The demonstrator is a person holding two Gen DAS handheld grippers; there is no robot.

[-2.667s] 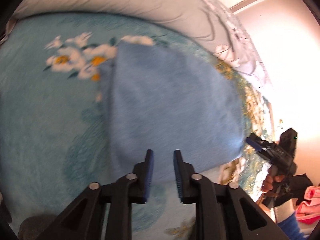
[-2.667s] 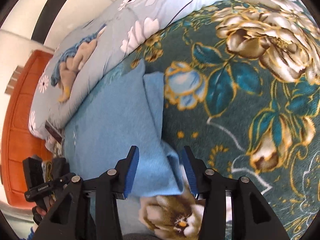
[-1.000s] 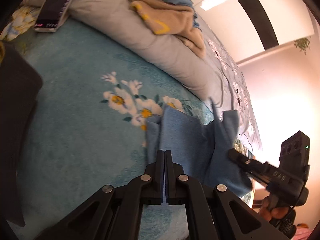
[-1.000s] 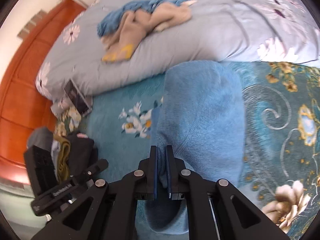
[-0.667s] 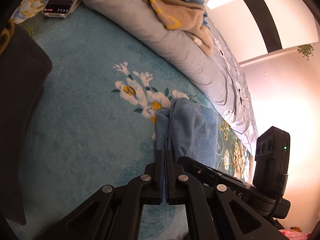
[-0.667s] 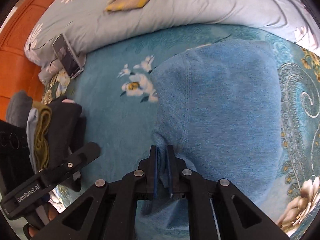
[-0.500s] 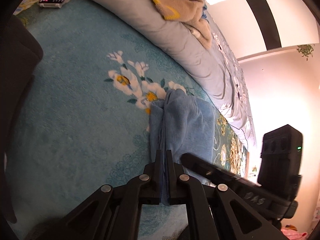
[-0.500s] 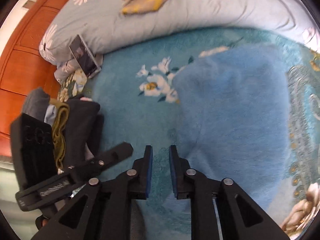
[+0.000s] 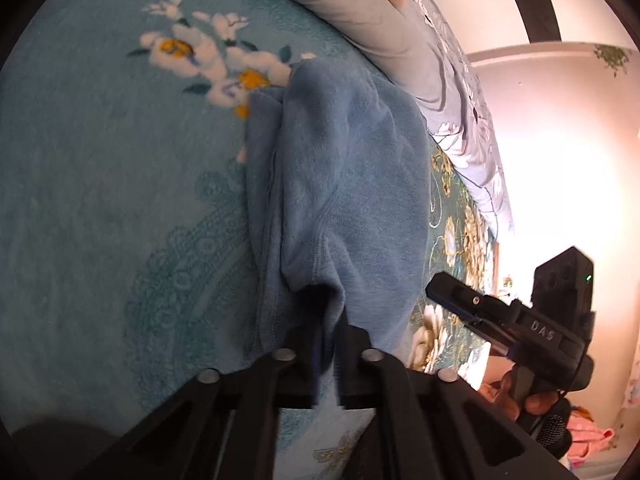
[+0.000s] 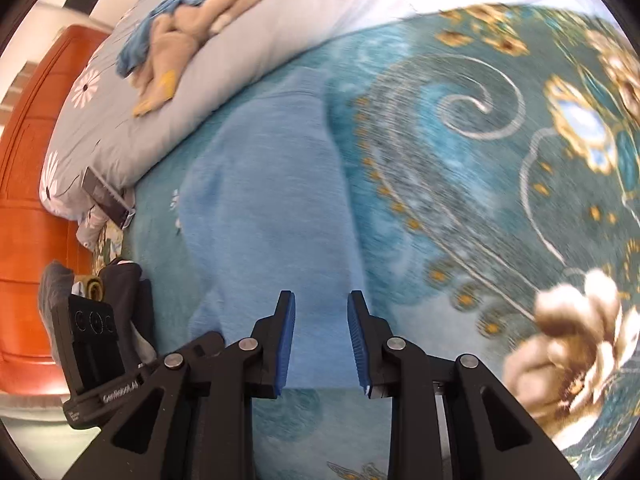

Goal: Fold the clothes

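The blue garment (image 9: 340, 184) was one piece of soft, fleecy cloth with a short nap, folded into a long narrow shape. It lay on the teal blanket (image 9: 100, 200), close along the grey pillow (image 9: 384, 36) at the far edge of the bed. In the left wrist view a stitched seam ran down its length, and a second layer showed as a strip along its left side. The near end rose up in a rounded fold.

The left gripper (image 9: 326, 344) was closed on this near end; a thin fold of the blue cloth was pinched between its two black fingers. The right gripper (image 10: 321, 340) stood open, with a wide gap between its two blue ribbed pads (image 10: 286, 340), and nothing was between them. It hung just over the near end of the garment (image 10: 272, 208), which looked blurred in this view.

The blanket was plush, with white and yellow flowers (image 9: 208, 60) and a lace-like pattern woven in; on the other side it carried gold scrolls and one large beige flower (image 10: 576, 340). On the pillow (image 10: 224, 60) lay one crumpled heap of beige and blue cloth (image 10: 192, 28). One flat dark phone (image 10: 106, 198) leaned at the pillow's corner. Beside the blanket's left edge stood a stack of dark folded clothes (image 10: 116, 288), and behind it an orange wooden headboard (image 10: 24, 200).
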